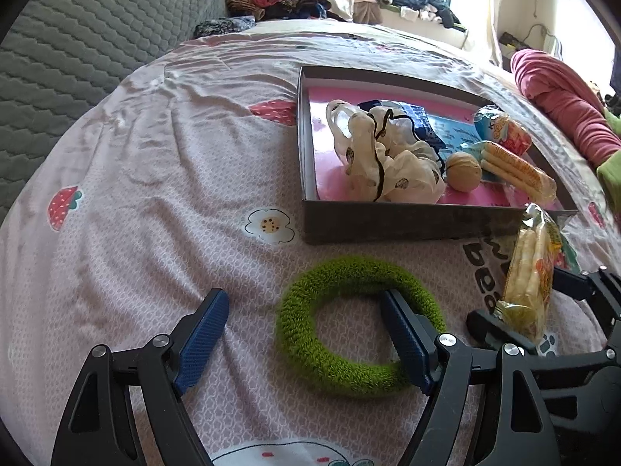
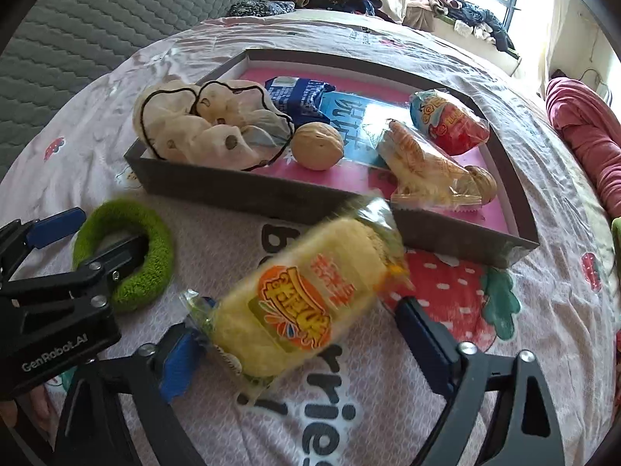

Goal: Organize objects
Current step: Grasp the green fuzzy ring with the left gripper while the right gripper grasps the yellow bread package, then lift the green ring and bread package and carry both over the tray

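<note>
Left tongs (image 1: 306, 334) spread, straddling green ring (image 1: 359, 326) — right tongs (image 2: 302, 334) spread; snack pack (image 2: 302, 303) apparently loose.

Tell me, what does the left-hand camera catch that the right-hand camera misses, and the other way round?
Only the left wrist view shows the daisy print on the sheet. Only the right wrist view shows a second walnut behind the wafer pack and the snack's orange label. Both show the tray, the green ring, the cloth scrunchie and the yellow snack pack.
</note>
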A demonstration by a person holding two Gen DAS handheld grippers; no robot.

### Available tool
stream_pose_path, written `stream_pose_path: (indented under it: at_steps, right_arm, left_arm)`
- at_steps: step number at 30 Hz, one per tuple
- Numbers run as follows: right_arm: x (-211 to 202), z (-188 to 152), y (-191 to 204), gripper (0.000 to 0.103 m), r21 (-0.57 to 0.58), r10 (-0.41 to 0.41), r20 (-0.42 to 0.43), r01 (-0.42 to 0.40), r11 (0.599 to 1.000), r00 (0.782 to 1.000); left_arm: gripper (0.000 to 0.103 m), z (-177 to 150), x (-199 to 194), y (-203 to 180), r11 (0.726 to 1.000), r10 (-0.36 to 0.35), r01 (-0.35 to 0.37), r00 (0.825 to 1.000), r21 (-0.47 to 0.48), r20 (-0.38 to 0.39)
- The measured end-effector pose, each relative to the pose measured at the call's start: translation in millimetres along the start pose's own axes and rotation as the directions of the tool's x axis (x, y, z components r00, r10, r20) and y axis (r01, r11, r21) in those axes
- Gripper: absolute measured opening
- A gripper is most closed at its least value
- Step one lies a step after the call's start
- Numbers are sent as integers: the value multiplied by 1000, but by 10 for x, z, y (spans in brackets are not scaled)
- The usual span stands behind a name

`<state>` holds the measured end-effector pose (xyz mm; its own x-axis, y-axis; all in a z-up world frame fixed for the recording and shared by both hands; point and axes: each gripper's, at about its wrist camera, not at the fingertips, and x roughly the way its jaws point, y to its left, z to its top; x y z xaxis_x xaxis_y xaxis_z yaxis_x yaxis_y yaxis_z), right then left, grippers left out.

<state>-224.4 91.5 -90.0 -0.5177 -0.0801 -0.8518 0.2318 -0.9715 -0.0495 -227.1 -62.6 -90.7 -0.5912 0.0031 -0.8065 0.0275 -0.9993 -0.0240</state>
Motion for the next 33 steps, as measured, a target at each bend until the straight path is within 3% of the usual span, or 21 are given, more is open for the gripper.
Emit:
stream_pose_path:
  at_steps: [4, 6, 11, 14, 17, 18, 20, 33]
  right_arm:
    - [-19, 6, -65, 73, 29, 32, 7, -32, 999, 999]
    - [-33, 2, -110, 61, 44, 51, 7, -52, 998, 999]
    - [-75, -38, -231, 50, 78, 94, 15, -95, 992, 995]
    - [-103, -67, -296, 44, 98, 120, 18, -121, 988, 993]
    - [-128, -98, -337, 37, 108, 143, 20, -144, 984, 990]
    - [-141, -108, -347, 29, 111, 152, 23, -153, 982, 988]
    - [-162, -125, -369, 27, 117, 165, 23, -167, 979, 986]
    - [-415, -206, -410, 26, 116, 201, 51, -206, 972, 978]
  left_arm:
    - [67, -6, -6, -25, 1000, -15, 15, 1000, 12, -1]
    - [61, -10, -18, -36, 999, -28, 28, 1000, 17, -1]
    - [20, -18, -50, -5, 998, -61, 61, 998, 3, -9]
    - [13, -28, -54, 11, 997, -74, 74, 997, 0, -20]
    - [13, -39, -84, 8, 997, -81, 81, 997, 0, -19]
    - [13, -45, -95, -2, 997, -82, 82, 996, 3, -19]
    - [12, -60, -112, -25, 997, -79, 79, 997, 10, -17]
    - [12, -84, -367, -112, 995, -93, 92, 996, 25, 12]
